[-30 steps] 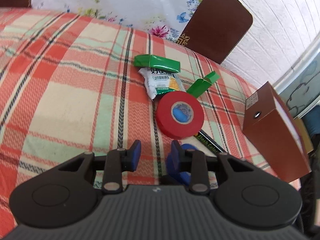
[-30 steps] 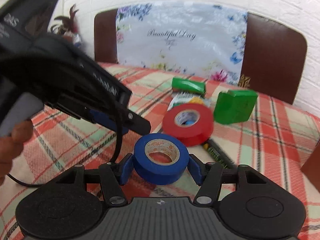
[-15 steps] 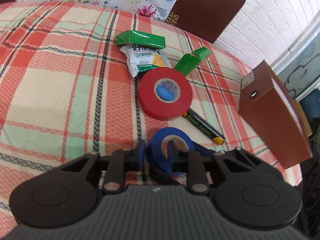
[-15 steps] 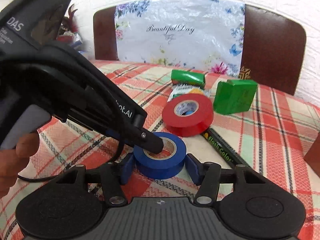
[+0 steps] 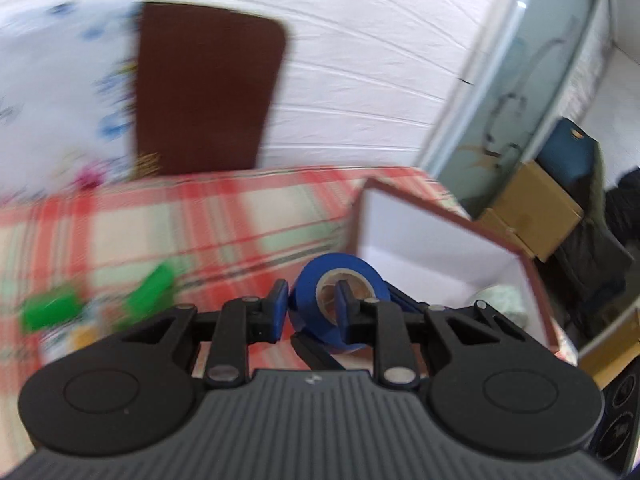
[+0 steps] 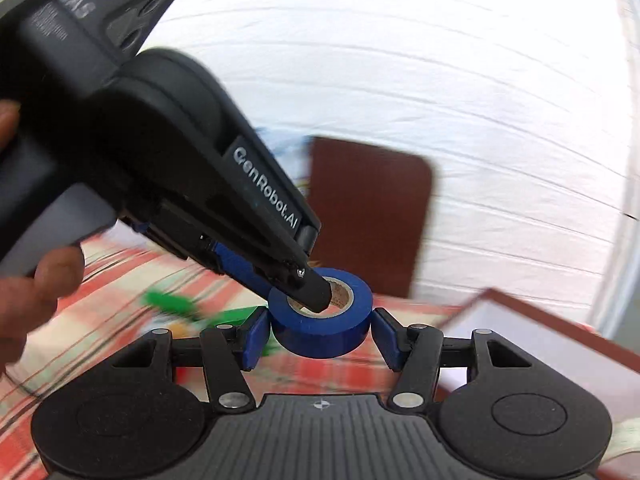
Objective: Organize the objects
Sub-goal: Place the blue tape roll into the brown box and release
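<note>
A blue tape roll (image 5: 340,280) (image 6: 320,320) is held in the air above the plaid tablecloth. My left gripper (image 5: 310,308) is shut on its wall, with one finger inside the core. In the right wrist view the left gripper's finger (image 6: 312,292) pokes into the roll's hole. My right gripper (image 6: 320,336) has its pads on both sides of the roll. An open brown box (image 5: 440,240) with a white inside lies just right of the roll; it also shows in the right wrist view (image 6: 540,340).
Green packets (image 5: 52,312) and another green box (image 5: 152,284) lie blurred on the plaid tablecloth (image 5: 200,220) at left. A brown chair back (image 5: 204,92) stands behind the table. Cardboard boxes (image 5: 532,216) sit on the floor at right.
Both grippers have lifted the blue tape roll off the cloth and swung it right toward the open brown box. The red tape roll has dropped out of view.
</note>
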The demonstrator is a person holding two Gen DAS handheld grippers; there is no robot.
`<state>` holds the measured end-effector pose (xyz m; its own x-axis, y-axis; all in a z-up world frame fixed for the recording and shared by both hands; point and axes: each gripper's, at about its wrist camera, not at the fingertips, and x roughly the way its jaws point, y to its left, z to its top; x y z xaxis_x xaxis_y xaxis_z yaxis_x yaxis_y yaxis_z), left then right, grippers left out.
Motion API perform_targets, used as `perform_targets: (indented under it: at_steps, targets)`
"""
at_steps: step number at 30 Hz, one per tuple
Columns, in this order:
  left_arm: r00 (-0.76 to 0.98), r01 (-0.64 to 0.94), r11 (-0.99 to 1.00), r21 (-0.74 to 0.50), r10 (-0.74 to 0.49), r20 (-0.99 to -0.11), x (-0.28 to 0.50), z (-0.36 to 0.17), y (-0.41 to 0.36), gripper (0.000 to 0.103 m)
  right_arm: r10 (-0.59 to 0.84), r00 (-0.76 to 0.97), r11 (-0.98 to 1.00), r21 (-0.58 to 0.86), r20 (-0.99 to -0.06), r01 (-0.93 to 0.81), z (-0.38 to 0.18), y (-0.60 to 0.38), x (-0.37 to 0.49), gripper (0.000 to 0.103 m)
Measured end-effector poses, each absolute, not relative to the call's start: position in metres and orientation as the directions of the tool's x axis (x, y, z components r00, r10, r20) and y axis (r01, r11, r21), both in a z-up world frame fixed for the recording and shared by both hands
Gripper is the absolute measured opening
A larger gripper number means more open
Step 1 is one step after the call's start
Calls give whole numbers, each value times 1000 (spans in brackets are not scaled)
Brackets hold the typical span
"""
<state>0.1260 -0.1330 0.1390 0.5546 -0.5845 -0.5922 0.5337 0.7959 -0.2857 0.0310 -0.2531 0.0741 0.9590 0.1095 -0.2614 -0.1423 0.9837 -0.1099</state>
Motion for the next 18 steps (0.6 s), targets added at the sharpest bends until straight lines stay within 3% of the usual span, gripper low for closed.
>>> perform_targets:
  at_steps: [12, 15, 18]
  targets:
    - [467, 623, 735, -269, -625, -625, 150, 110, -251, 30, -122, 942, 992, -50, -314, 112, 55, -360, 54, 54]
    - [470, 630, 733, -256, -622, -626, 147, 108, -260, 30, -229, 929, 972, -114, -292, 203, 49, -365, 58, 65]
    - [481, 644, 727, -238, -627, -613, 137, 111, -253, 30, -223, 934, 975, -81, -278, 208, 48, -367, 48, 64]
